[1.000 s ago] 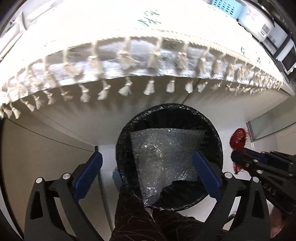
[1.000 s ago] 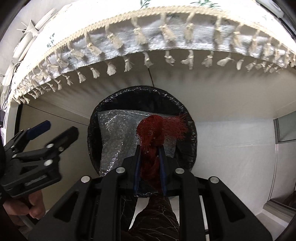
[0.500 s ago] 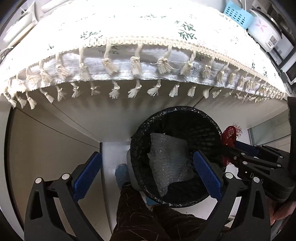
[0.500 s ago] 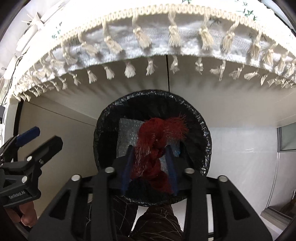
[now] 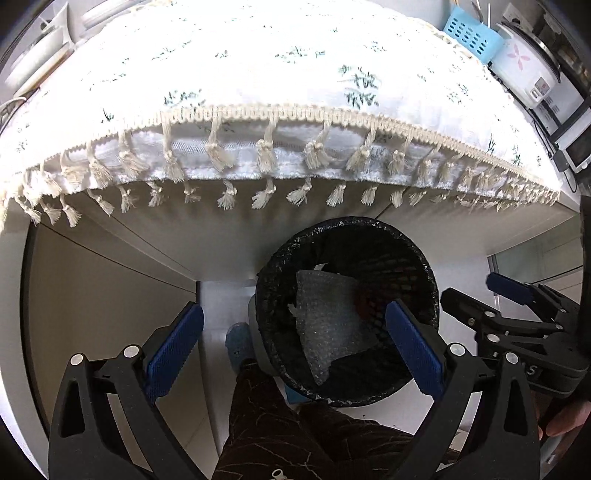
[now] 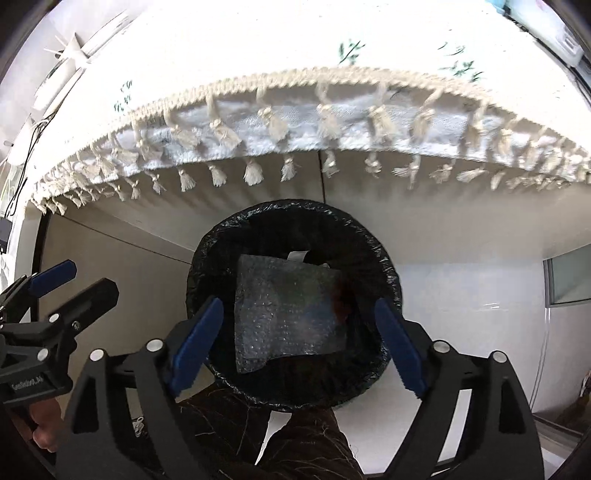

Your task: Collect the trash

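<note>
A bin lined with a black bag (image 5: 347, 223) (image 6: 295, 207) stands on the floor below the table edge. Inside it lie a sheet of bubble wrap (image 5: 328, 321) (image 6: 288, 314) and, at its right edge, a red mesh bundle (image 5: 365, 303) (image 6: 341, 302), dim and partly hidden. My right gripper (image 6: 297, 345) hovers over the bin, its jaws opening wide with nothing between them; it also shows at the right of the left wrist view (image 5: 476, 295). My left gripper (image 5: 293, 347) is open and empty above the bin's left side, and appears at left in the right wrist view (image 6: 79, 284).
A table with a white tasselled cloth (image 5: 258, 110) overhangs the bin. On its far right stand a blue basket (image 5: 471, 33) and a rice cooker (image 5: 524, 66). A person's dark-trousered leg (image 5: 280, 424) and a blue slipper (image 5: 236, 338) are beside the bin.
My right gripper opened and let go of the red mesh bundle, which dropped into the bin. Both grippers rose, so the bin looks smaller and more tabletop shows.
</note>
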The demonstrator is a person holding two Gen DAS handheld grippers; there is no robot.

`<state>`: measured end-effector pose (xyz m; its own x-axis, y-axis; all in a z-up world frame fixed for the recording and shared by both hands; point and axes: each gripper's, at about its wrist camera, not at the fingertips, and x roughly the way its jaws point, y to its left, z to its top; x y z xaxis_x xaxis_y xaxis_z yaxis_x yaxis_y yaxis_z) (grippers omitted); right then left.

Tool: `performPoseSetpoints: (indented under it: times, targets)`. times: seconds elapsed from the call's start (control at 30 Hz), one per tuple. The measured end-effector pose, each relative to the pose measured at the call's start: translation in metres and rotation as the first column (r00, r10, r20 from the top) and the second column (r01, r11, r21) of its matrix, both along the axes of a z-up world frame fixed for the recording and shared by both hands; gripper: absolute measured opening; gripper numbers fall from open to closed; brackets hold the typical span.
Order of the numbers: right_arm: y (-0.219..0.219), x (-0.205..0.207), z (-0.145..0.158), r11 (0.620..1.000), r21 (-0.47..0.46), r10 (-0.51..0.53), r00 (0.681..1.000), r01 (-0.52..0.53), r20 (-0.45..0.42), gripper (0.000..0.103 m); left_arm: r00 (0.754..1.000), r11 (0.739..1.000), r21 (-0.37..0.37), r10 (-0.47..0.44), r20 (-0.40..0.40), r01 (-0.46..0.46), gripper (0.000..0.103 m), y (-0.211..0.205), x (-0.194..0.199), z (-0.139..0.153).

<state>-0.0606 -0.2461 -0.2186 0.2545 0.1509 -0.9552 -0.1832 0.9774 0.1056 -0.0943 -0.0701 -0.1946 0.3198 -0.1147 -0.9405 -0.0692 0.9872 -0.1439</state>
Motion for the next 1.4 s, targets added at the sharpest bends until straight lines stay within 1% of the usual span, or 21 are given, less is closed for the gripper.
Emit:
performPoseSetpoints:
  times: [0.1,0.2,0.37,0.53,0.63,0.8,0.9,1.03,1.27,1.4]
  targets:
    - [-0.003,-0.003,0.025,1.0,0.005,-0.018,1.0,0.018,0.012,0.092,1.0,1.0,-0.008,0.009,0.008,-0.009,0.097,0.003,0.0,0.016]
    - [-0.004,-0.006,0.059,0.999,-0.007,-0.031,0.998,0.031,0.052,0.095,1.0,1.0,0.003,0.011,0.022,-0.011,0.097,0.004,-0.002,0.038]
    - [-0.008,-0.012,0.117,0.999,-0.025,-0.043,0.992,0.046,0.116,0.095,0.999,1.0,-0.021,0.023,0.027,-0.023,0.097,0.01,-0.004,0.079]
    - [-0.015,-0.019,0.159,0.998,-0.004,-0.068,0.991,0.069,0.116,0.095,0.998,0.999,-0.01,0.04,0.046,-0.039,0.097,0.013,-0.008,0.125]
    - [-0.016,-0.025,0.185,0.997,-0.007,-0.075,0.988,0.077,0.135,0.095,0.998,0.999,-0.001,0.037,0.057,-0.037,0.097,0.012,-0.008,0.146]
    - [-0.014,-0.035,0.207,0.996,-0.011,-0.082,0.987,0.084,0.136,0.095,0.994,0.999,0.027,0.035,0.101,-0.038,0.097,0.009,-0.013,0.179]
    - [-0.012,-0.042,0.216,0.996,-0.026,-0.076,0.985,0.081,0.155,0.095,0.993,0.998,0.057,0.019,0.118,-0.026,0.097,0.003,-0.019,0.19]
    - [-0.012,-0.045,0.218,0.995,-0.051,-0.075,0.983,0.084,0.167,0.095,0.993,0.998,0.062,-0.013,0.115,0.006,0.097,-0.006,-0.023,0.192]
    - [-0.012,-0.045,0.217,0.995,-0.06,-0.074,0.984,0.084,0.164,0.095,0.995,0.999,0.041,-0.007,0.101,0.003,0.097,-0.006,-0.023,0.188]
    - [-0.012,-0.044,0.217,0.995,-0.066,-0.067,0.984,0.078,0.165,0.095,0.995,0.999,0.041,-0.01,0.103,0.005,0.097,-0.009,-0.025,0.188]
